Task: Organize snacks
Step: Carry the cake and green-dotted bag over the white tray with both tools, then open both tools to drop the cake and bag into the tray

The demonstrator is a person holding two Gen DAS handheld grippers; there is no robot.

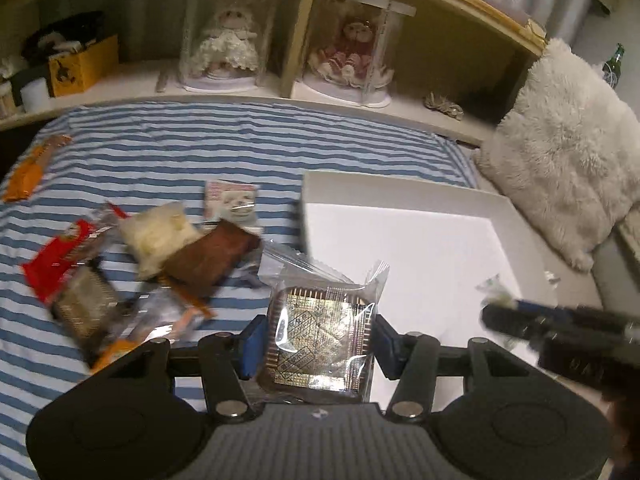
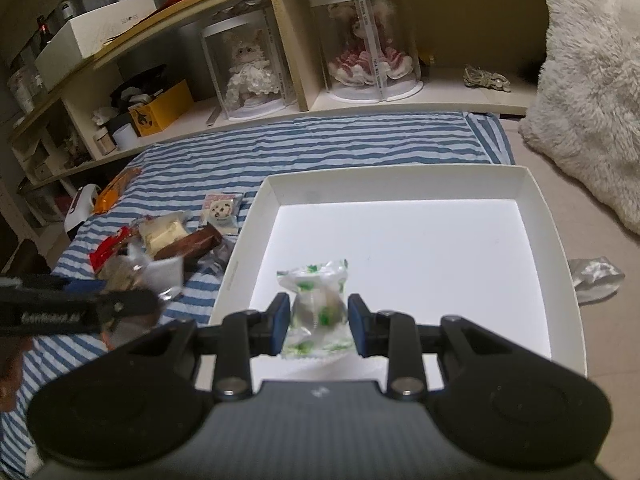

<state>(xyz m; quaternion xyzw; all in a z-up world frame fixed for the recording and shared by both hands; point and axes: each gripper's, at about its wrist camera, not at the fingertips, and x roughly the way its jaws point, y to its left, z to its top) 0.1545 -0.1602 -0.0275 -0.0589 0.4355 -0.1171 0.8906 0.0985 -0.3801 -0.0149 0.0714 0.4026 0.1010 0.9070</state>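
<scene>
Left claw (image 1: 316,342): clenched on a square wafer pack (image 1: 320,336) in clear film, gripped at its two side edges. The pack hangs over the near left wall of the white box (image 1: 404,188), part above the striped bed (image 1: 160,148), part above the box floor.

Right claw (image 2: 318,326): clenched on a small candy (image 2: 316,312) in a green-printed clear wrapper, held above the near part of the box floor. The box ahead of it holds nothing that I can see.

Remaining snacks: a loose pile (image 1: 132,264) lies on the bed ahead and to the left of the left claw, with a red pack, a pale pack, a brown bar and a cookie packet overlapping one another. An orange pack (image 1: 26,176) lies well apart, far to the left.

Risks, in my judgement:
- The wafer pack is held through slippery film. A slack grip or a quick swing could let it slide out, and it would land on the box wall or the bed, not inside.
- Let go where it hangs now, the wafer pack would likely catch on the wall and tip outward.
- The candy is pinched through a loose wrapper, so it may twist between the pads and drop off target. A drop from height could bounce it on the hard floor.
- Both claws are near each other over the same corner. Converging on it together invites a collision.
- The bed is soft, so a push on the wall could shift the box.
</scene>
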